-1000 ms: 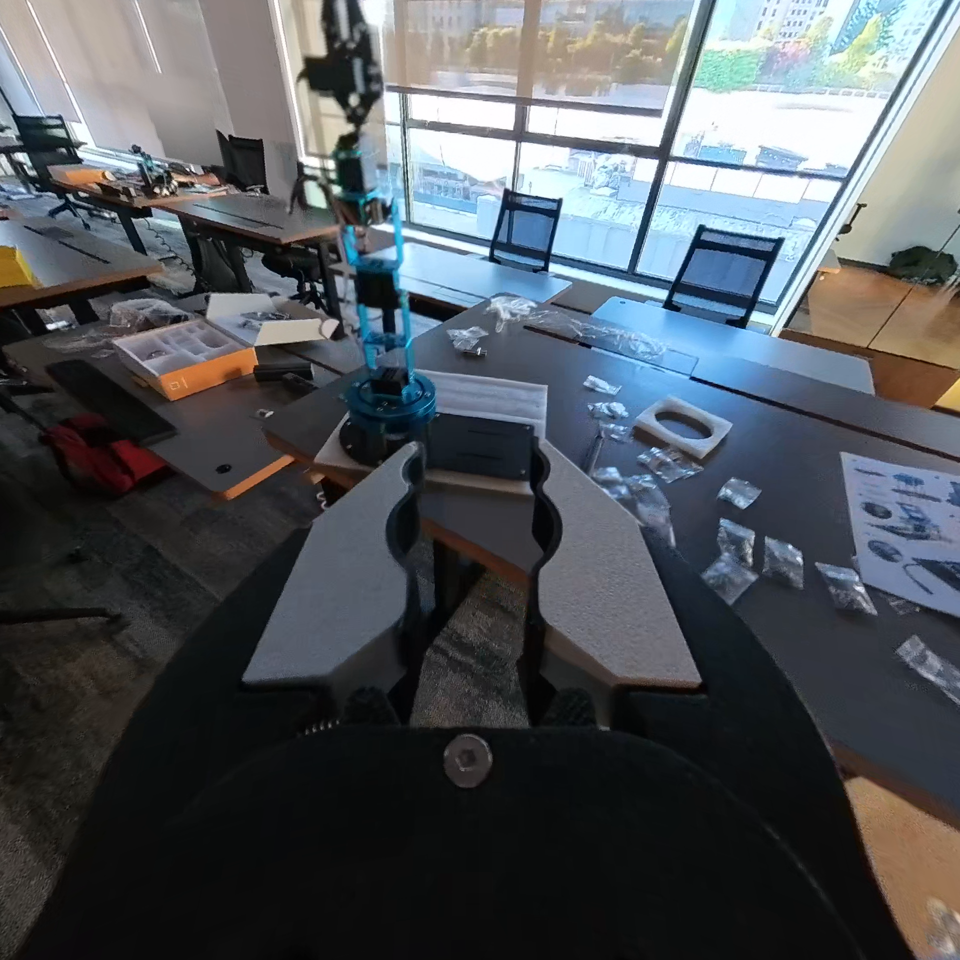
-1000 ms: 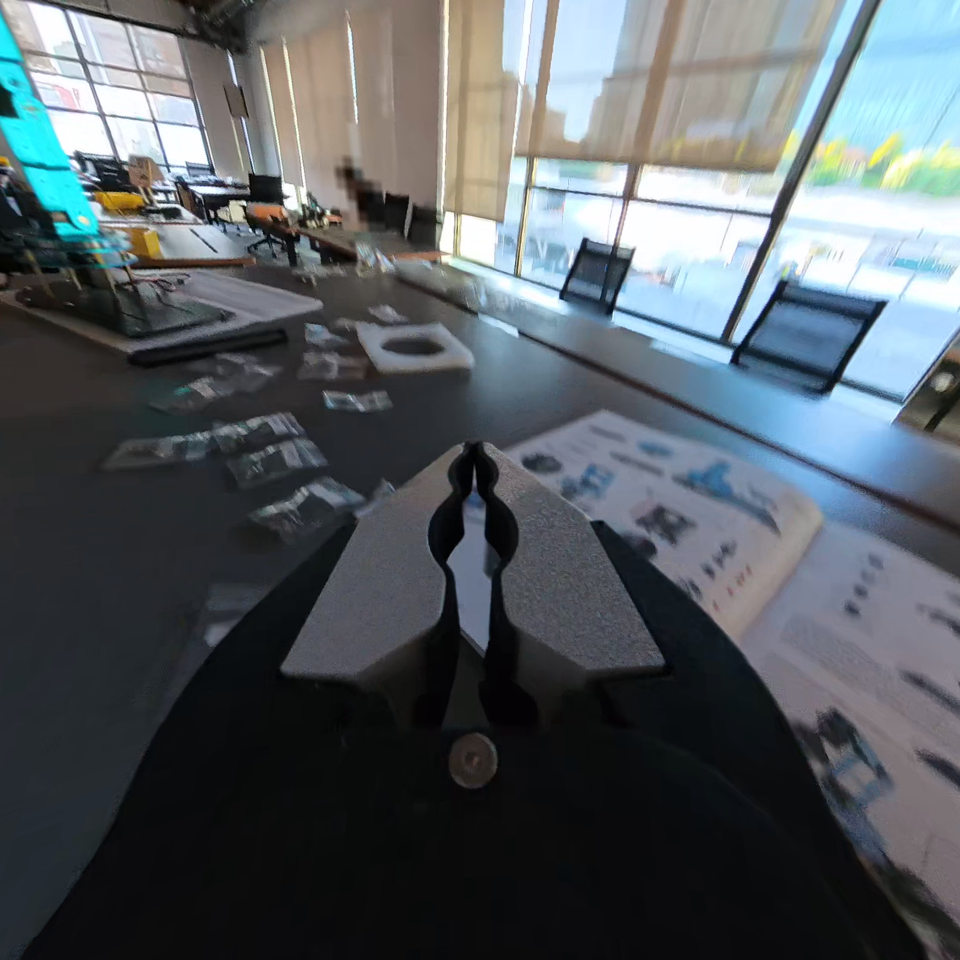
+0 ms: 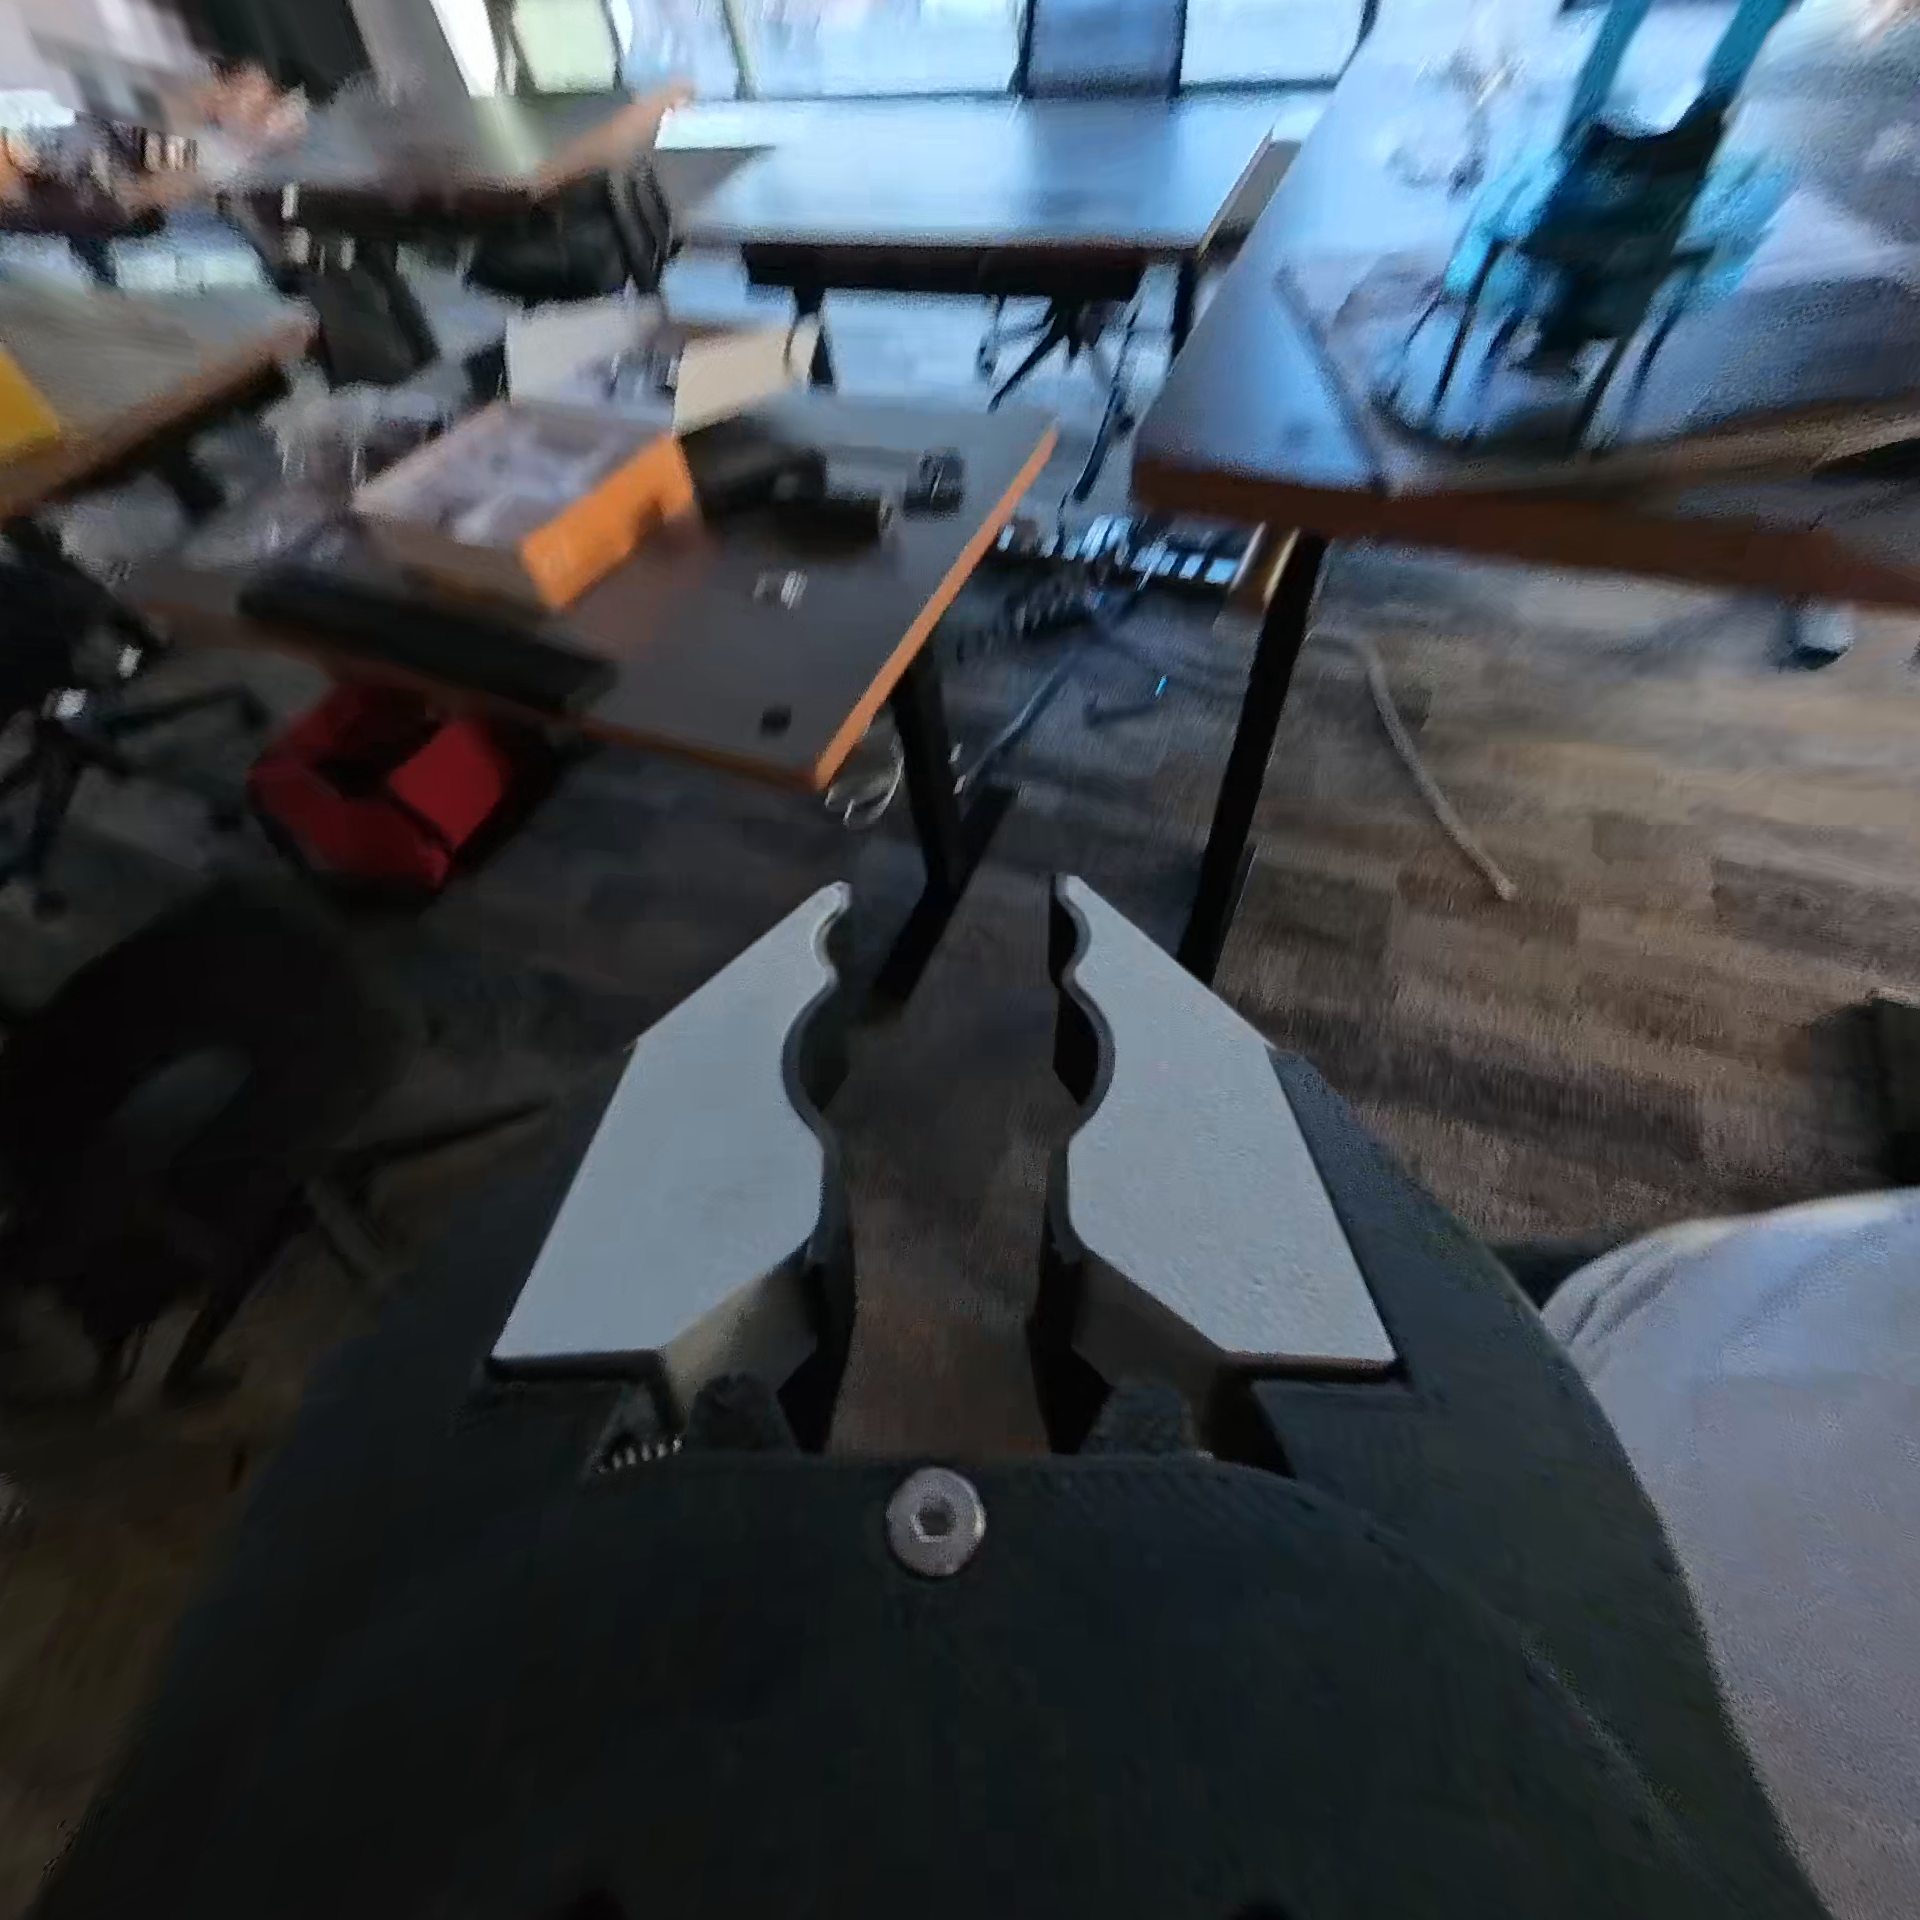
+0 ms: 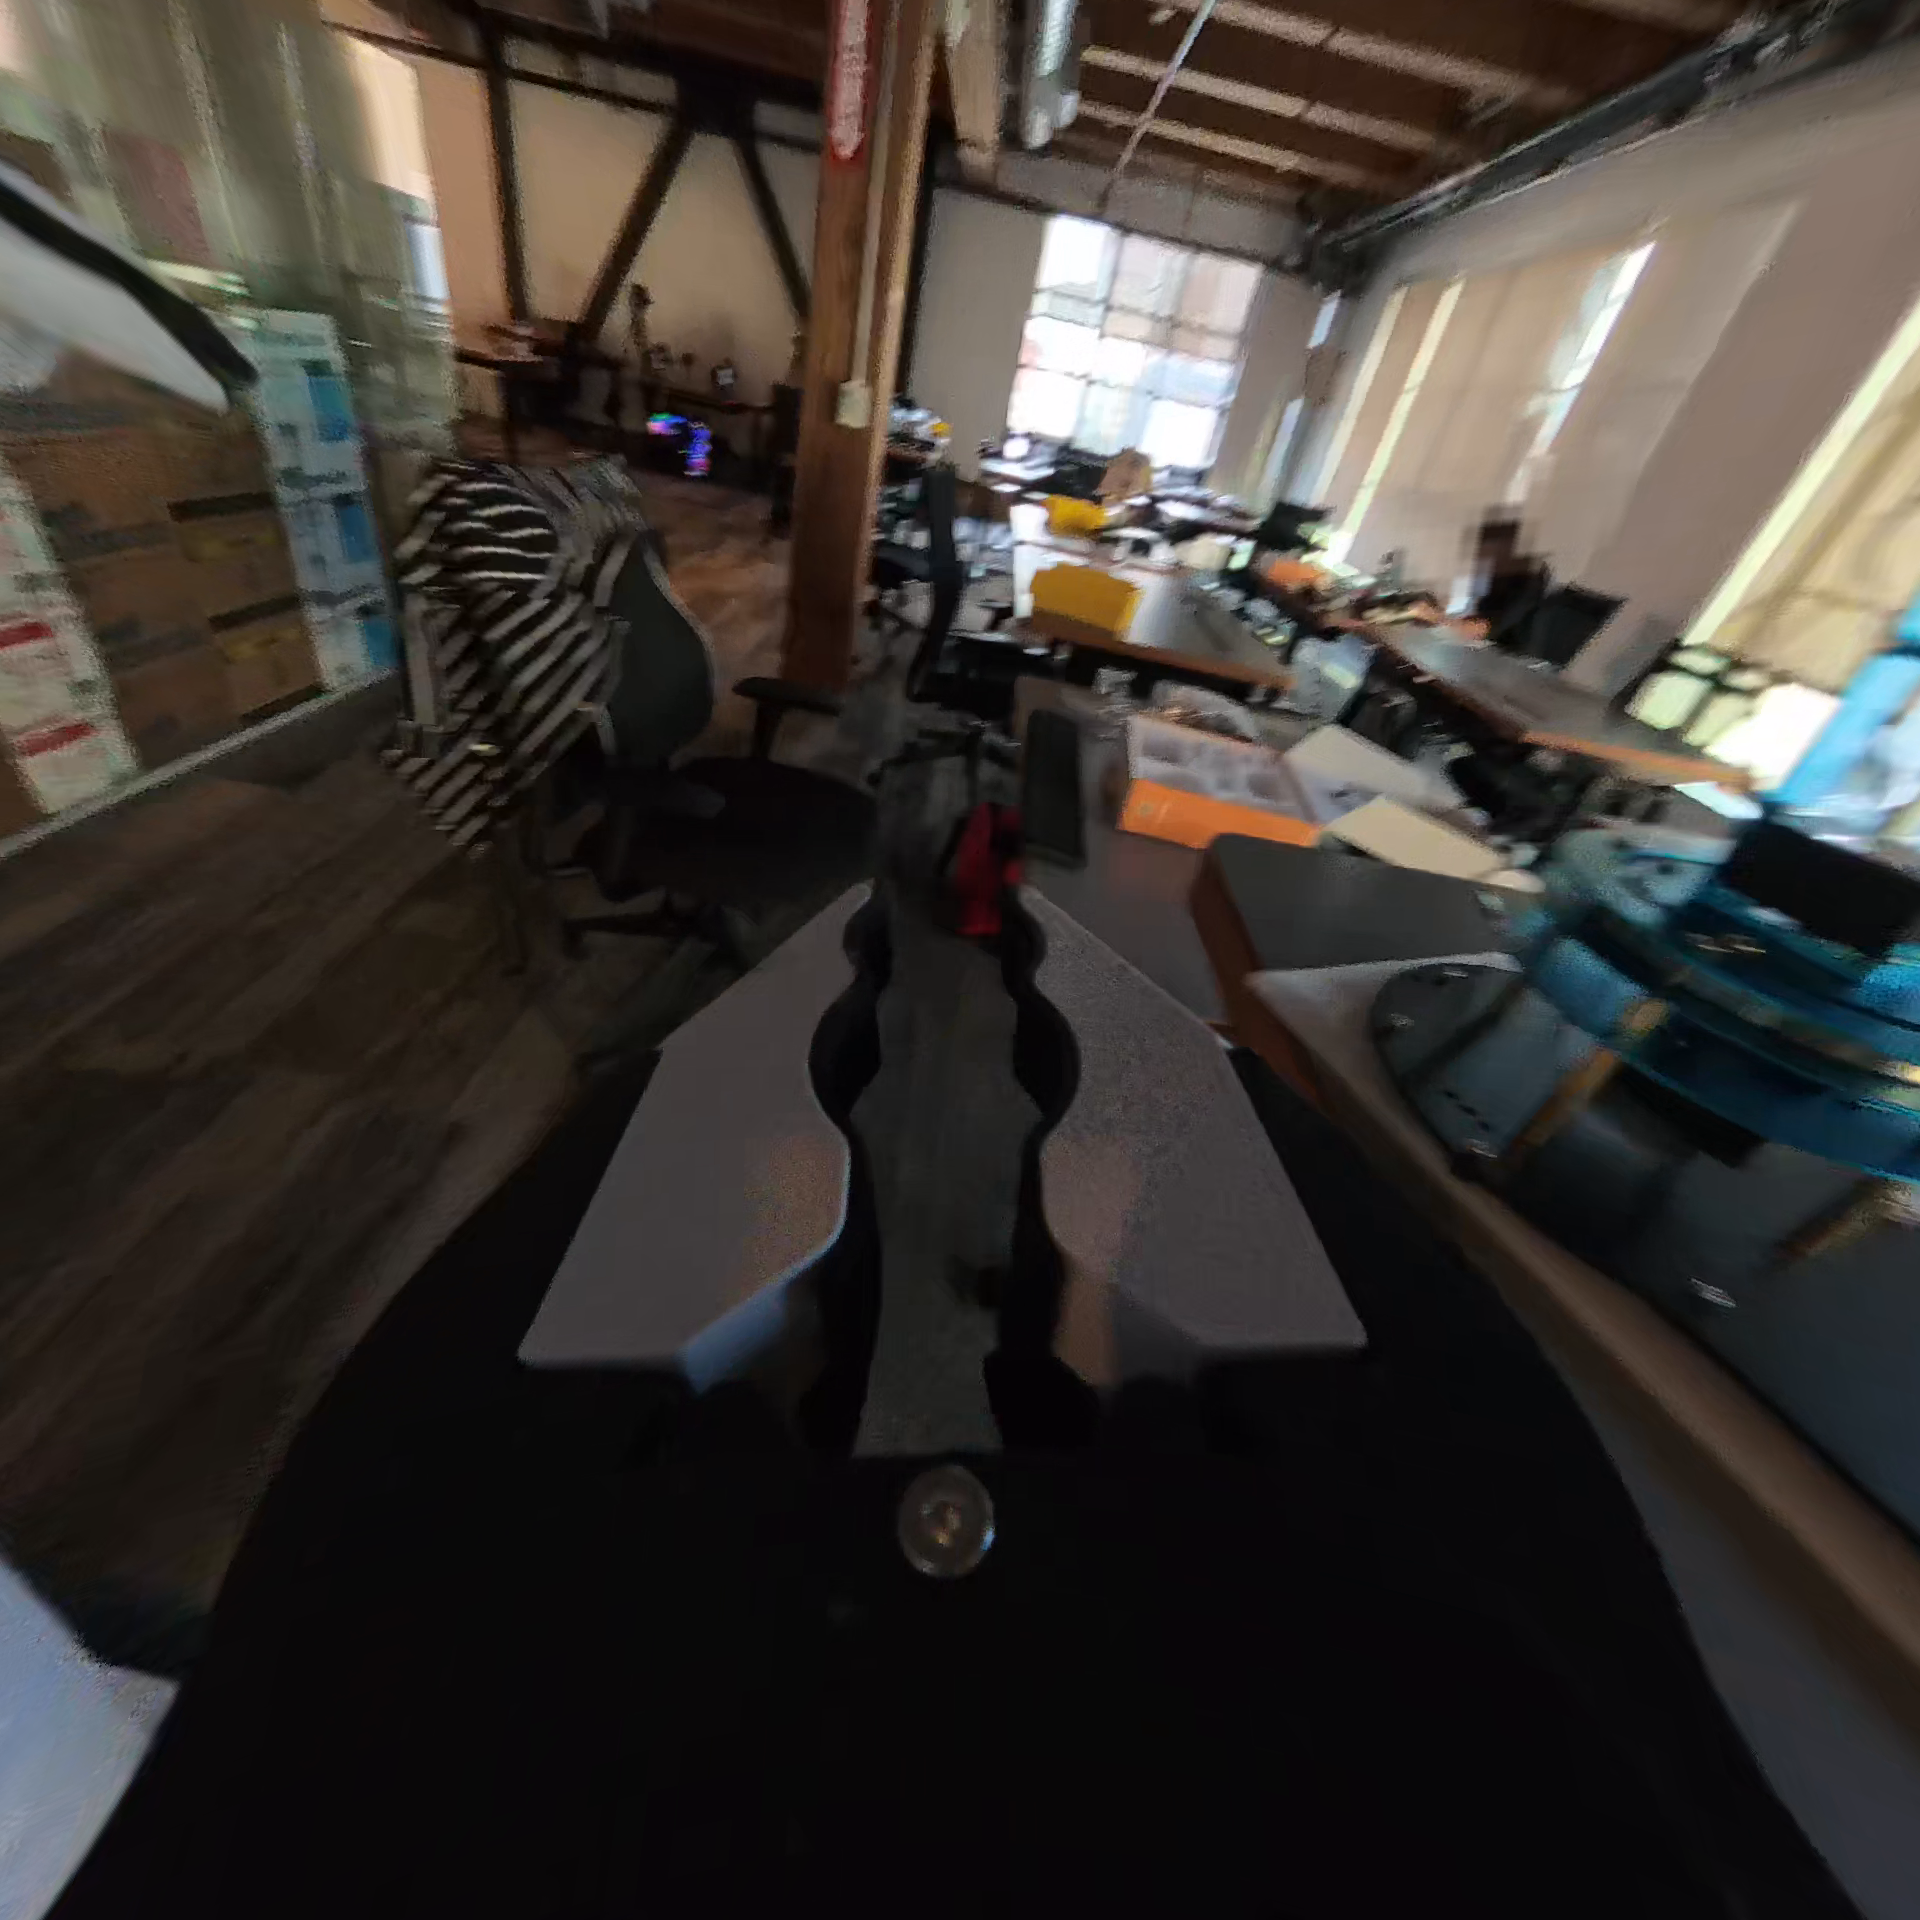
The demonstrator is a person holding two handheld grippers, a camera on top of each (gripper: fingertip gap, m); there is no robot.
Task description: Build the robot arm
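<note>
The left gripper hangs empty over the carpeted floor, jaws parted, with a black table leg just ahead of them and an orange-edged table beyond, to their left.

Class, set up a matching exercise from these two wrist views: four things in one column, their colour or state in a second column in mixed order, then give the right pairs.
Things
1. left gripper
2. box on the lower desk
3. bag on the floor
4. cloth over the chair

Colour or state
A. red
B. black and white stripes
C. open, holding nothing
D. orange side

Pairs: 1-C, 2-D, 3-A, 4-B
</note>
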